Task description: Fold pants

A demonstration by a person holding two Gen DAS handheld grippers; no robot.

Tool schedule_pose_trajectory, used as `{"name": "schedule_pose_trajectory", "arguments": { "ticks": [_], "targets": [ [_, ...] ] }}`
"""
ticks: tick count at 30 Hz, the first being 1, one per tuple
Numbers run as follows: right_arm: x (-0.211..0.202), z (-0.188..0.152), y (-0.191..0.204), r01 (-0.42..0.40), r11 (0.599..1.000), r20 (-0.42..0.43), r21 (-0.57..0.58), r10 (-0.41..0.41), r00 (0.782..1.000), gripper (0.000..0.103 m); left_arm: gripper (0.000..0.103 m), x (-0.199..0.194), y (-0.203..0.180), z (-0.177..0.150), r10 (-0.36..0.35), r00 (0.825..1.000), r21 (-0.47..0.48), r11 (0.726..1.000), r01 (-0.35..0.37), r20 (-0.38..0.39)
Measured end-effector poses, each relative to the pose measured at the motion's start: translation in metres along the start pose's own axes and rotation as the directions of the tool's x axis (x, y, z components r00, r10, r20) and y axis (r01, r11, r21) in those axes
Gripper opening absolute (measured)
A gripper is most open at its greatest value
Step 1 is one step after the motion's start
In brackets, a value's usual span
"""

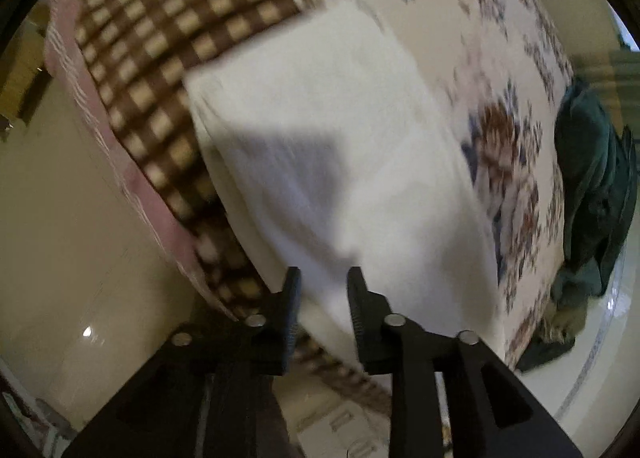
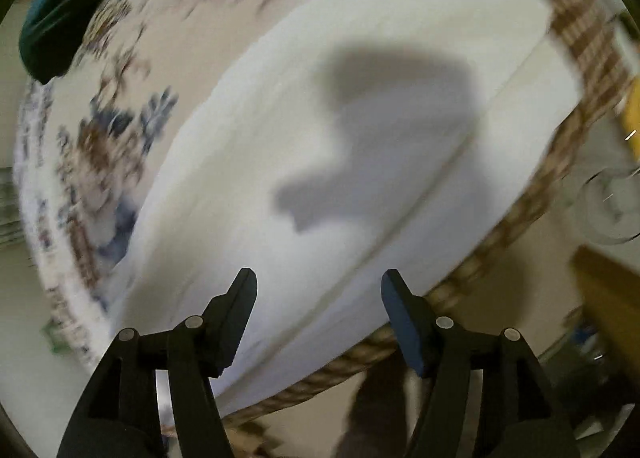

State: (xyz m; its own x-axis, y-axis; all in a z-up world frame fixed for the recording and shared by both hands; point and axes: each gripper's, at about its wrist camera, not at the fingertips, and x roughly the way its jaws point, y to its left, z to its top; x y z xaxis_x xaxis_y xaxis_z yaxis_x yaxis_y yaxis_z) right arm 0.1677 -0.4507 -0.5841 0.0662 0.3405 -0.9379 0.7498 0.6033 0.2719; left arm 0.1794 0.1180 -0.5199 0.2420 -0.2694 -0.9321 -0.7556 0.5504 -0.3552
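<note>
A bed filled both views, covered by a cream floral sheet with a brown checked blanket along one edge. Around it lay a glossy cream floor catching a spot of light. A dark green cloth heap sat at the bed's far edge.

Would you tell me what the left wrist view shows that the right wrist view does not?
Only the left wrist view shows the pink edge beside the checked blanket and the left gripper, slightly open. Only the right wrist view shows the right gripper, wider open, and a clear glass object. Both show the white pants, the floral cover and a dark green garment.
</note>
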Motion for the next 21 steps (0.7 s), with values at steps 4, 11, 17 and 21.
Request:
{"name": "schedule_pose_trajectory", "arguments": {
  "ticks": [4, 11, 17, 21],
  "targets": [
    [0.033, -0.011, -0.002, -0.014, 0.998, -0.010, 0.060, 0.014, 1.000, 0.067, 0.028, 0.017, 0.017, 0.030, 0.052, 0.998, -0.074, 0.996, -0.051, 0.021],
    [0.039, -0.032, 0.001, 0.063, 0.995, 0.110, 0.080, -0.071, 0.991, 0.006, 0.010, 0.034, 0.036, 0.050, 0.081, 0.994, -0.167, 0.984, -0.067, 0.076],
    [0.013, -0.059, 0.009, 0.118, 0.992, 0.159, -0.047, -0.109, 0.981, 0.003, 0.001, 0.005, 0.037, 0.043, 0.063, 0.987, -0.084, 0.995, -0.051, 0.147],
    [0.000, -0.071, 0.011, 0.138, 0.986, 0.157, -0.094, -0.122, 0.980, 0.003, 0.000, -0.011, 0.050, 0.053, 0.085, 0.978, -0.071, 0.995, -0.072, 0.193]
  ]
}}
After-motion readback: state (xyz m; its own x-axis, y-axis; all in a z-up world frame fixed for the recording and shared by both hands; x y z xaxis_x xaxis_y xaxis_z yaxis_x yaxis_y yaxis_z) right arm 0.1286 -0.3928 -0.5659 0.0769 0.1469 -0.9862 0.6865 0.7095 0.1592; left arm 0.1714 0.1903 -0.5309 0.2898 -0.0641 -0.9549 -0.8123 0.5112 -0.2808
